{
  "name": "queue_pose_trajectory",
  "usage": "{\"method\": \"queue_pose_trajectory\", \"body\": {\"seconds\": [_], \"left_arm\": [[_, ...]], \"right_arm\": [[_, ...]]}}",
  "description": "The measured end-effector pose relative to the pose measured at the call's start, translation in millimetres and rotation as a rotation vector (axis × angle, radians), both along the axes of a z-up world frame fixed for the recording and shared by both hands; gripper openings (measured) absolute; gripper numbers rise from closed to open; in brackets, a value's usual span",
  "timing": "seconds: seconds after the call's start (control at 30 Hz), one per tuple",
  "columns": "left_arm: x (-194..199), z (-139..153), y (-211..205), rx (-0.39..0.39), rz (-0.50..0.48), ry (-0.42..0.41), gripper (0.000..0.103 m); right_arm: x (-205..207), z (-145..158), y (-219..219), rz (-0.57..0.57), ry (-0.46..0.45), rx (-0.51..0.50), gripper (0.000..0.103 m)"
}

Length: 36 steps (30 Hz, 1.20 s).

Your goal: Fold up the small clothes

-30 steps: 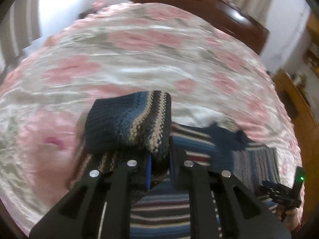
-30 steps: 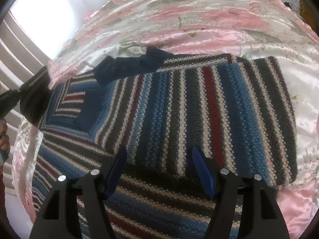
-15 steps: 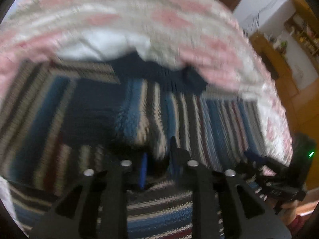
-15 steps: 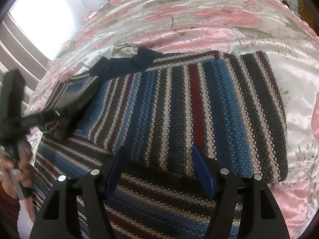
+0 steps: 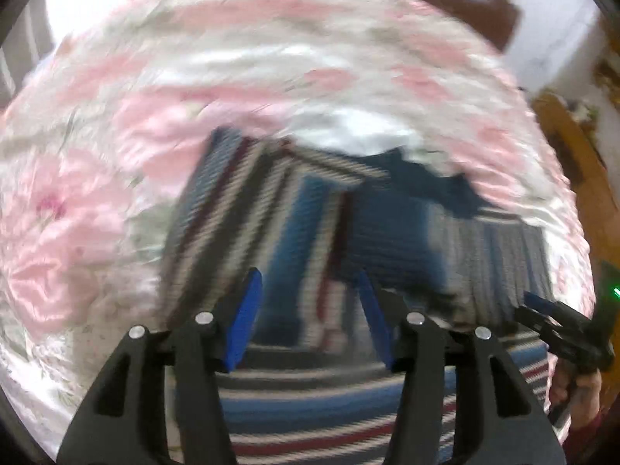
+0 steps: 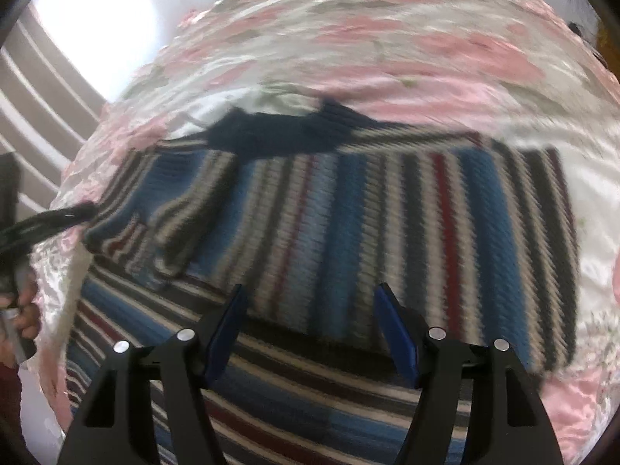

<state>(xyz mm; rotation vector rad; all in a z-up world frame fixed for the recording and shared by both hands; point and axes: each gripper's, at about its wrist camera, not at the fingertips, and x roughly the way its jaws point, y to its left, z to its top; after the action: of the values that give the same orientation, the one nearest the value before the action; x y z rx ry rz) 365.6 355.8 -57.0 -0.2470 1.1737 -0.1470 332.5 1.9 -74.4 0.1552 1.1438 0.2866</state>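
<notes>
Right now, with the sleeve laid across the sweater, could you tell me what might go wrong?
1. The folded sleeve lies loose; with both claws open, it could slide off the striped sweater.
2. The satin bedspread looks slippery, so the sweater may shift when gripped.
3. The right claw hovers low and could snag the knit.

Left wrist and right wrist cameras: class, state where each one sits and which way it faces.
Left wrist: rides the left gripper, looking along its open fingers across the sweater and bedspread to the headboard; the right gripper shows at right.
Right wrist: rides the right gripper, open, facing the sweater; a hand shows at left.
Shared: sweater, bedspread.
</notes>
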Motion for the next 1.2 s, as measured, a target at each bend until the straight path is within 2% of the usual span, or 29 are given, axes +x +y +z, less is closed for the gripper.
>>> {"method": "queue_pose_trajectory", "body": {"seconds": [0.03,0.13,0.23,0.5,0.6,0.67,0.7,0.73,0.77,0.83,0.87,0.9,0.97,1.07,1.1,1.13,1.2], "left_arm": [[4.9,-7.1,5.1,0.006,0.009,0.031,0.046],[11.6,-32.4,12.3,0.025,-0.004,0.092,0.045],[14.1,-46.9,9.9,0.043,-0.029,0.105,0.046],[16.1,-56.1,9.3,0.044,-0.054,0.1,0.047],[17.1,-56.4,8.4,0.032,-0.048,0.103,0.047],[16.7,-57.2,9.9,0.03,-0.044,0.103,0.048],[16.8,-57.5,10.2,0.031,-0.044,0.102,0.048],[17.2,-57.8,9.8,0.033,-0.044,0.102,0.05],[17.6,-57.9,9.4,0.032,-0.044,0.102,0.051],[18.5,-58.5,7.5,0.035,-0.043,0.1,0.051],[18.7,-58.5,7.0,0.036,-0.042,0.099,0.052],[18.8,-58.5,6.8,0.036,-0.041,0.099,0.052],[18.9,-58.5,6.4,0.031,-0.035,0.098,0.052],[16.1,-58.3,6.7,0.028,-0.027,0.09,0.052],[14.5,-58.5,6.5,0.032,-0.026,0.085,0.052],[13.0,-58.7,5.4,0.037,-0.025,0.08,0.053],[10.4,-59.1,2.3,0.047,-0.022,0.07,0.056]], "right_arm": [[3.1,3.4,12.9,0.018,-0.003,0.0,0.069],[9.2,13.7,49.9,0.088,-0.03,-0.026,0.069],[16.2,20.5,80.2,0.141,-0.061,-0.058,0.069],[38.3,12.1,131.4,0.196,-0.067,-0.05,0.068],[43.9,3.1,146.2,0.218,-0.057,-0.099,0.067],[49.0,-7.2,155.9,0.235,-0.026,-0.142,0.062],[50.5,-11.3,158.6,0.236,-0.015,-0.163,0.053],[52.4,-15.8,160.2,0.237,-0.006,-0.192,0.036],[54.7,-19.7,160.3,0.234,-0.001,-0.223,0.031],[55.7,-16.8,149.3,0.205,-0.013,-0.181,0.017],[55.3,-13.2,140.6,0.182,-0.02,-0.141,0.014],[54.5,-9.6,131.3,0.159,-0.029,-0.094,0.014],[47.4,-1.4,94.6,0.074,-0.046,0.075,0.014],[32.4,-8.3,46.6,-0.026,-0.02,0.206,0.014],[27.9,-14.4,34.3,-0.043,0.001,0.23,0.016],[20.8,-23.1,20.4,-0.058,0.03,0.255,0.024],[7.6,-35.9,-0.3,-0.084,0.06,0.228,0.036]]}}
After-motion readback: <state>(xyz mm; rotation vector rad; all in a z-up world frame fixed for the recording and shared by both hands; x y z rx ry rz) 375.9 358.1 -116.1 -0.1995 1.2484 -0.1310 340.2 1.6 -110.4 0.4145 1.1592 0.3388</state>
